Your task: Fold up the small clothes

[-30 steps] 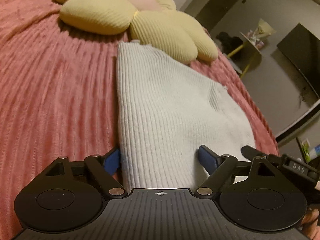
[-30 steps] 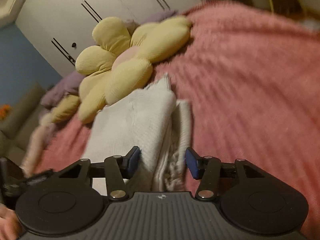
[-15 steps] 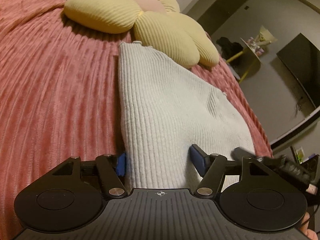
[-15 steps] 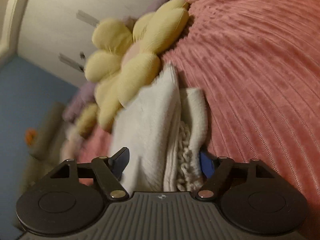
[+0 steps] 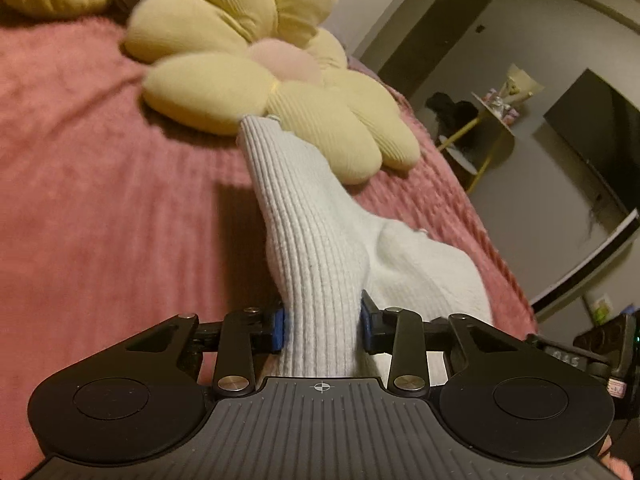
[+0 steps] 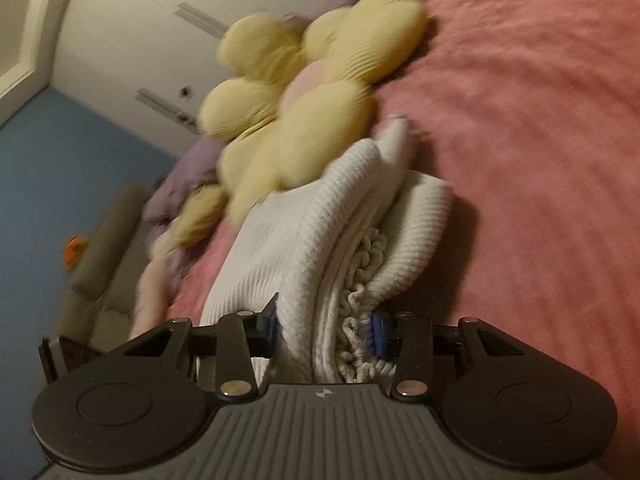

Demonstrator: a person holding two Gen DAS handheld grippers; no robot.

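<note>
A white ribbed knit garment (image 5: 320,248) lies folded on the pink bedspread (image 5: 100,200), its near end raised off the bed. My left gripper (image 5: 323,327) is closing, and its blue pads press a bunched fold of the knit from both sides. In the right wrist view the same garment (image 6: 320,240) shows as stacked layers with a braided cord at the edge. My right gripper (image 6: 326,328) is closing too, its pads squeezing that thick layered edge. The garment's far end reaches the yellow flower cushion (image 5: 256,76).
The yellow flower cushion (image 6: 304,92) lies right behind the garment, with purple and yellow pillows (image 6: 188,184) beyond it. The bed's edge runs at the right of the left wrist view, past it a small round table (image 5: 496,120) and a dark TV screen (image 5: 596,136). White wardrobe doors (image 6: 152,40) stand behind.
Both grippers went from standing wide around the garment to pinching it. The near end has lifted off the bed and bunched into a ridge, and both views have risen.
</note>
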